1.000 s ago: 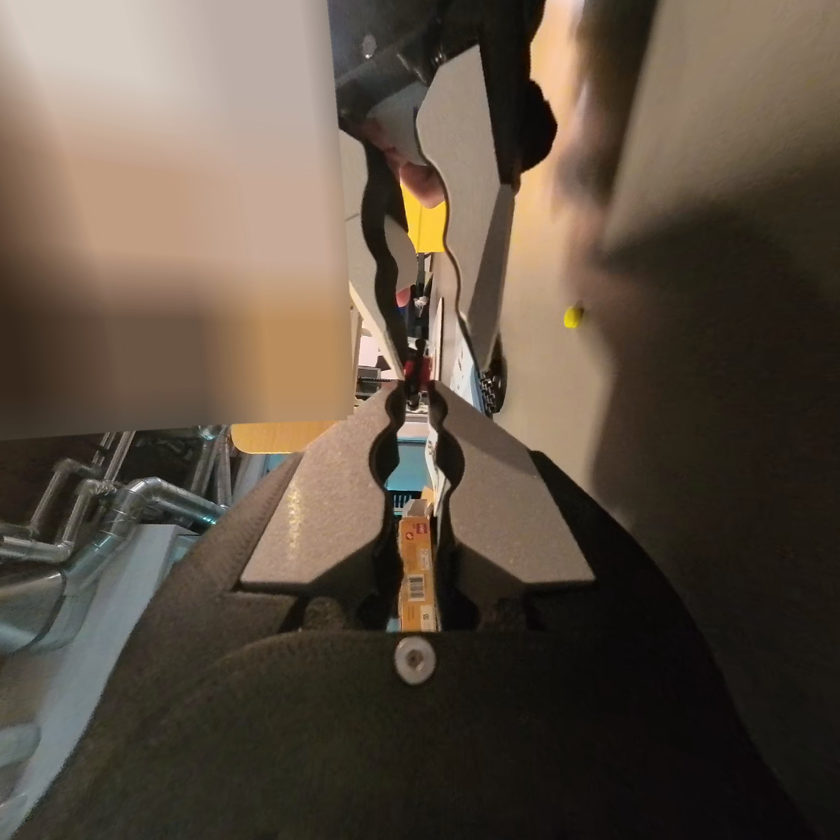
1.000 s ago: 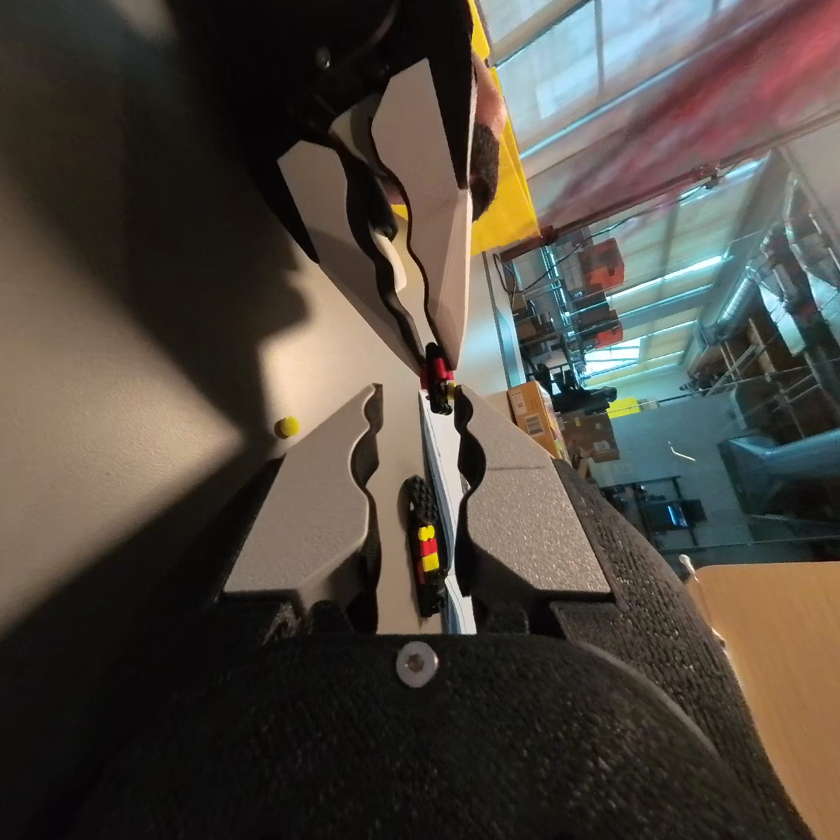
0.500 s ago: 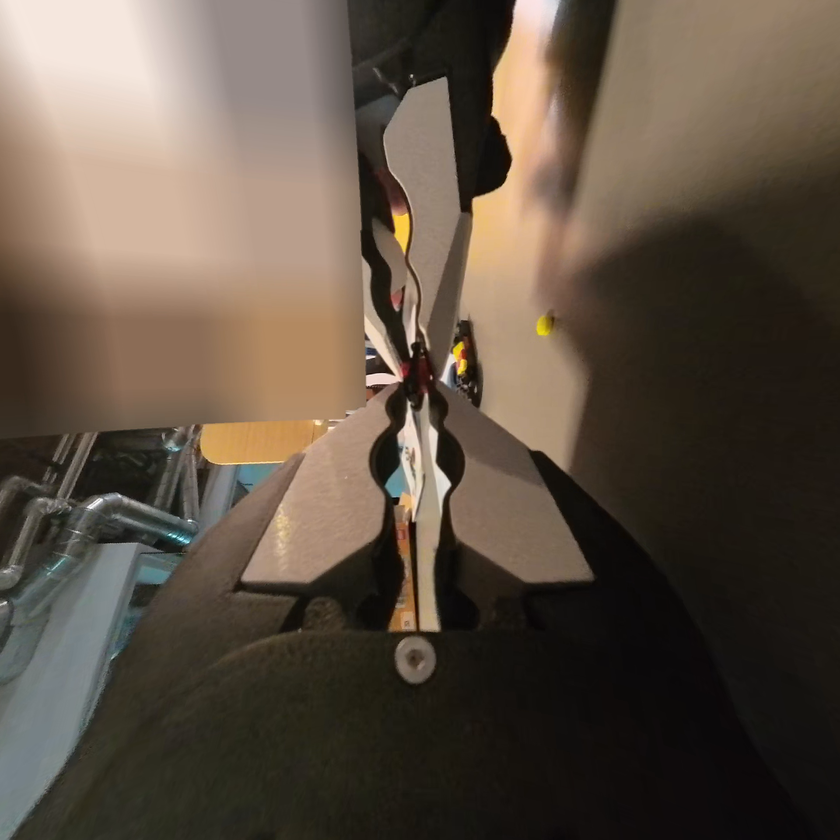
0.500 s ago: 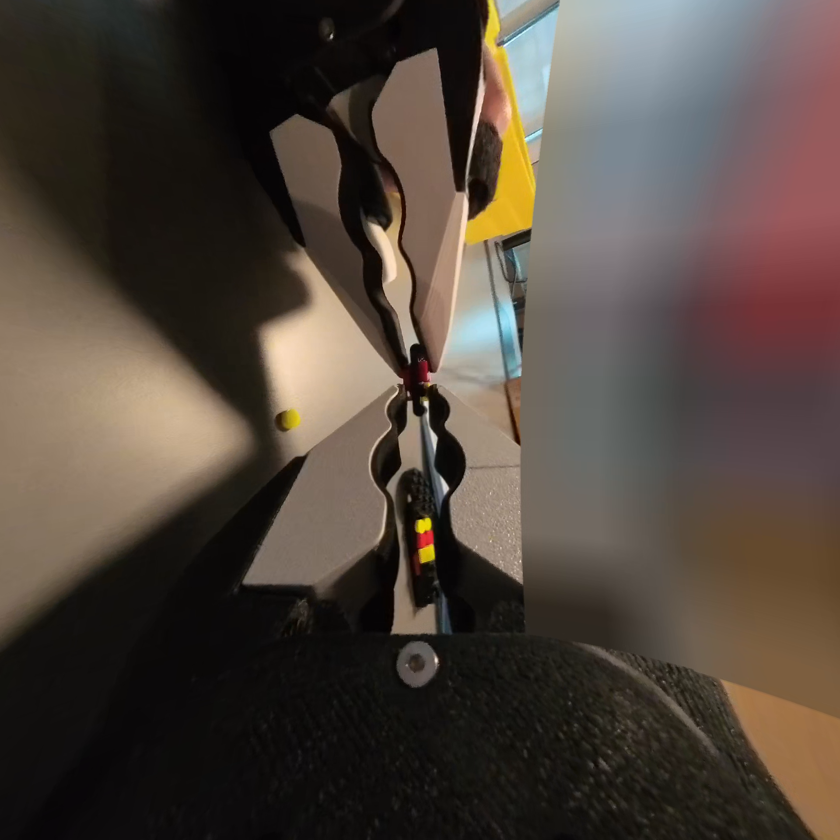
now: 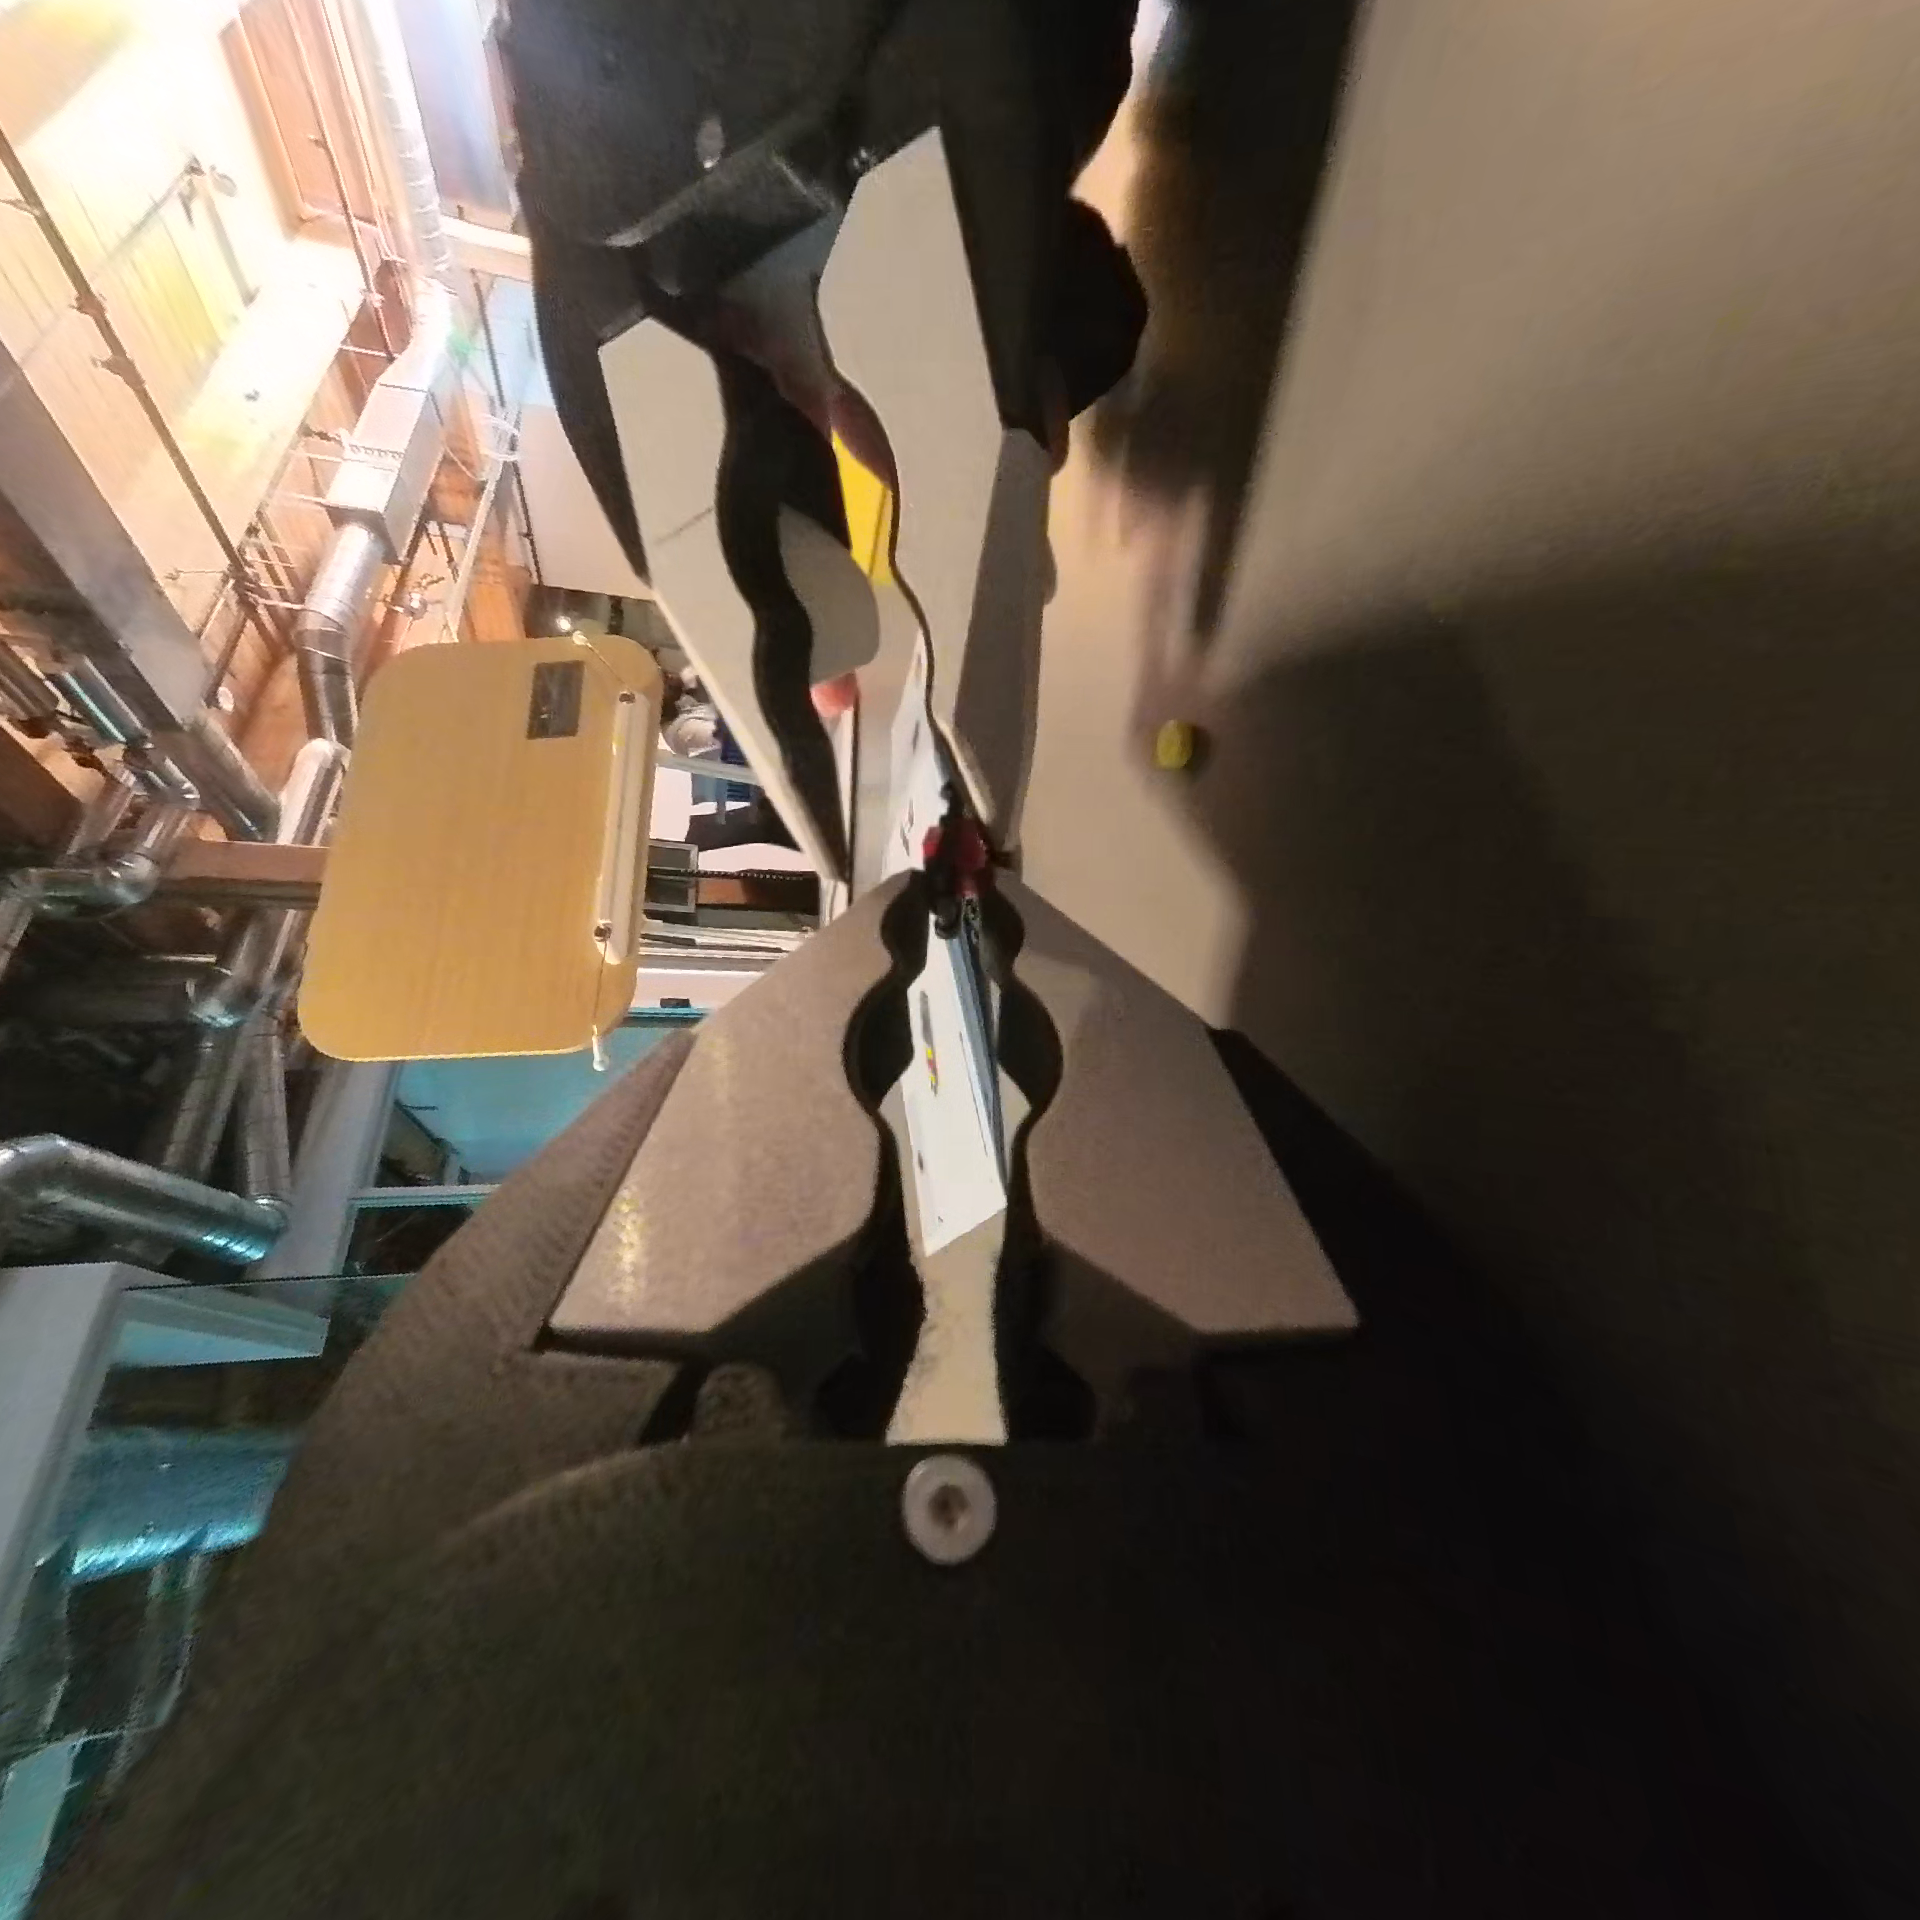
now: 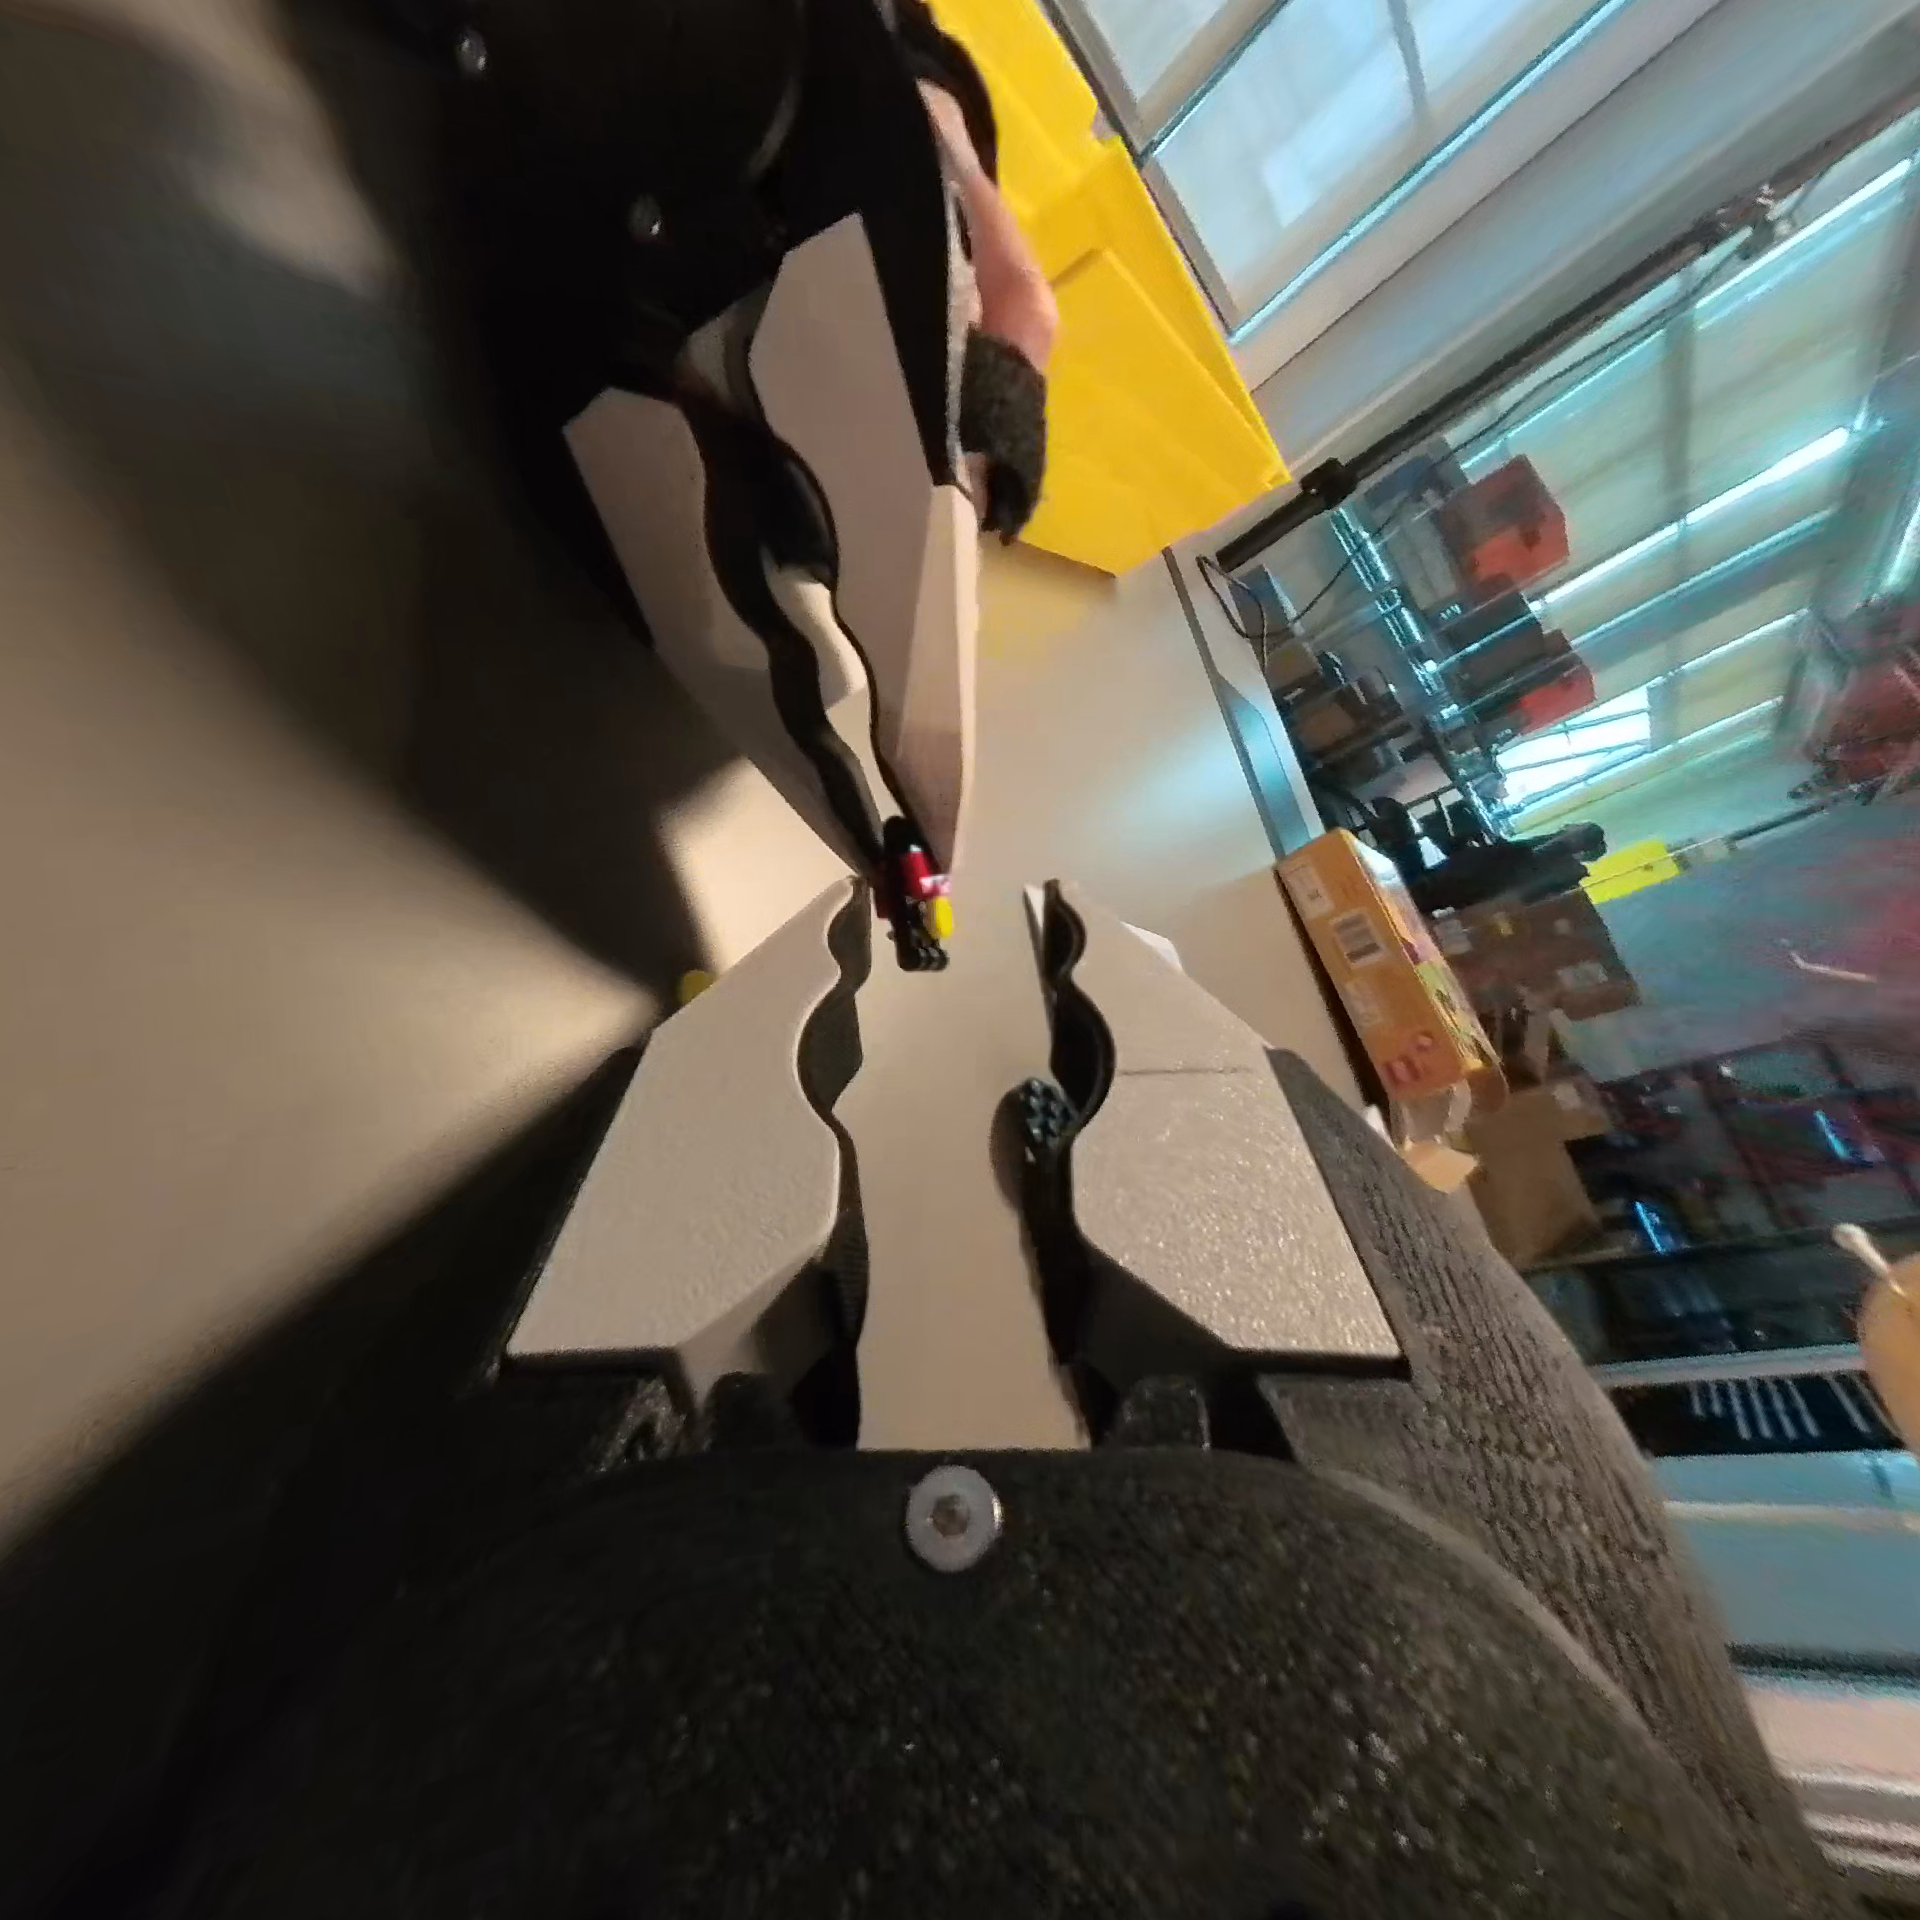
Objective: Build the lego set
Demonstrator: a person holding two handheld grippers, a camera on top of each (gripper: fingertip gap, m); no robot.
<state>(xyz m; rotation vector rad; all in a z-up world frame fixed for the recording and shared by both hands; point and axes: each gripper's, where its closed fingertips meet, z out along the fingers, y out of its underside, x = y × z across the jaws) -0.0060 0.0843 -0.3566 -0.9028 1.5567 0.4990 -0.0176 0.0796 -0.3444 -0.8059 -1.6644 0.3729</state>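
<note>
Left gripper (image 5: 961, 883): fingers pressed together on the small red-and-black lego assembly (image 5: 958, 868), pinched at the tips. Right gripper (image 6: 945, 894): fingers apart, gripping nothing. In the right wrist view the assembly (image 6: 914, 904) hangs at 12 o'clock just off the right tips, nearer the left-hand finger, long axis roughly in line with the fingers. Black studded plate (image 6: 1042, 1127) lies on the table (image 6: 1091, 707) at 6 o'clock of those tips. Loose yellow stud (image 5: 1177, 744) at 2 o'clock of the left tips. Likely next: right gripper closes on the assembly.

1. An orange box (image 6: 1382, 977) beside the table carries a barcode and printed marks.
2. A white instruction sheet (image 5: 951, 1101) shows small coloured diagrams; no wording is legible.
</note>
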